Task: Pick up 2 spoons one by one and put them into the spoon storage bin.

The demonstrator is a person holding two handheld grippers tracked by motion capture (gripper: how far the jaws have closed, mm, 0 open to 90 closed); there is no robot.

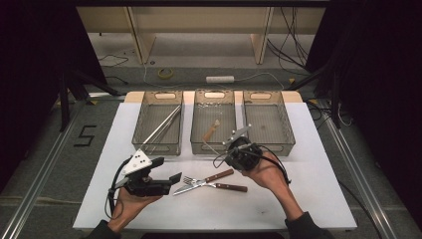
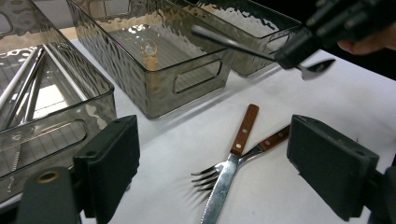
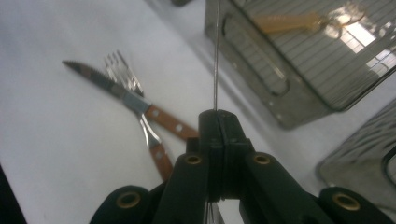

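Note:
My right gripper (image 1: 226, 156) (image 3: 218, 126) is shut on a thin metal spoon (image 2: 233, 44) (image 3: 216, 56), held in the air just in front of the middle tray (image 1: 193, 124). The spoon's handle reaches out over that tray's near wall. A knife (image 1: 219, 175) (image 2: 224, 179) and a fork (image 1: 231, 187) (image 2: 273, 138), both with wooden handles, lie crossed on the white table. My left gripper (image 1: 168, 170) (image 2: 219, 154) hovers open to their left with nothing between its jaws, facing them.
Three smoked-plastic trays stand in a row at the back. The left tray (image 1: 142, 144) holds metal tongs (image 1: 161, 127). A small wooden-handled utensil (image 1: 211, 130) lies in the middle tray. The right tray (image 1: 288, 129) looks bare. Dark curtains flank the table.

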